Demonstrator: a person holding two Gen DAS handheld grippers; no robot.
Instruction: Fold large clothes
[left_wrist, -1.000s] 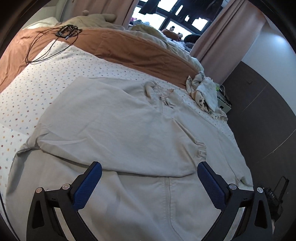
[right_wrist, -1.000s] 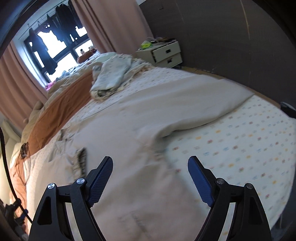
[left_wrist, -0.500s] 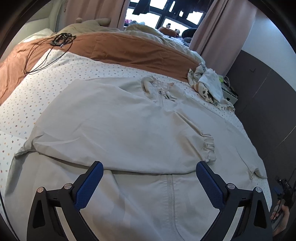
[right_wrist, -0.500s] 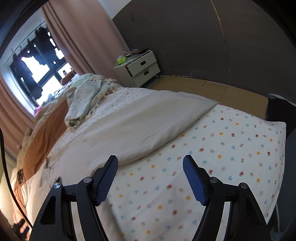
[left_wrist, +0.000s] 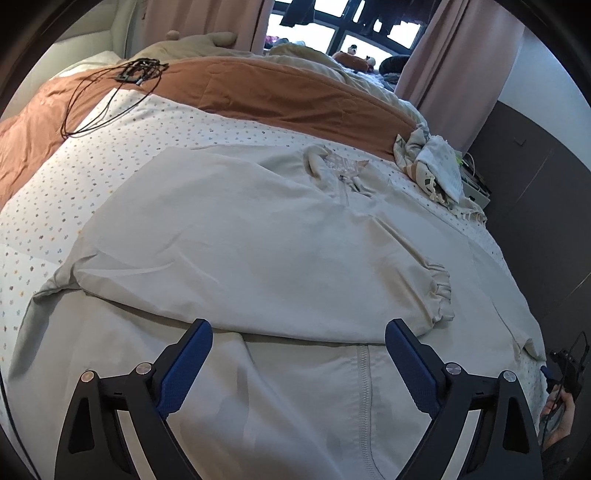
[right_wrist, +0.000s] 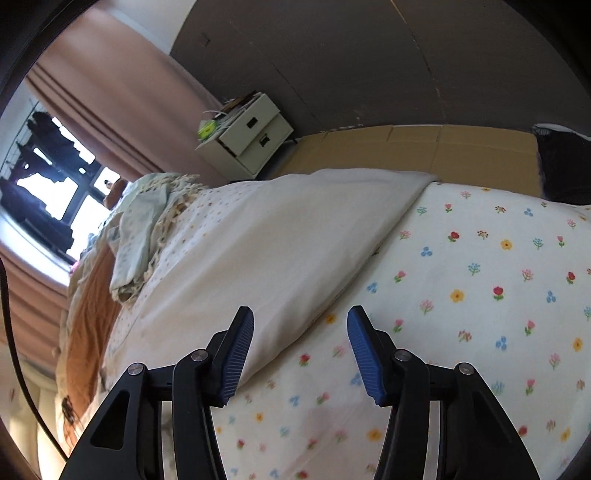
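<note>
Left gripper (left_wrist: 295, 354) spread wide above the beige jacket (left_wrist: 258, 240) lying flat on the floral sheet (right_wrist: 480, 277); right gripper (right_wrist: 300, 345) parted over its sleeve edge; beyond, a nightstand (right_wrist: 251, 136), drawers closed, clutter on top

- A home bedroom: a bed (left_wrist: 110, 177) with a flower-print sheet and a brown blanket (left_wrist: 258, 92).
- Pink curtains (right_wrist: 122, 92) frame a window at 12 o'clock.
- A white drawer nightstand (right_wrist: 251, 136) stands bedside.

Both grippers, left gripper (left_wrist: 298, 356) and right gripper (right_wrist: 300, 343), share one build: glossy black angular frames, round silver screws at the joints, and ribbed blue pads lining the fingers (right_wrist: 236, 356).
</note>
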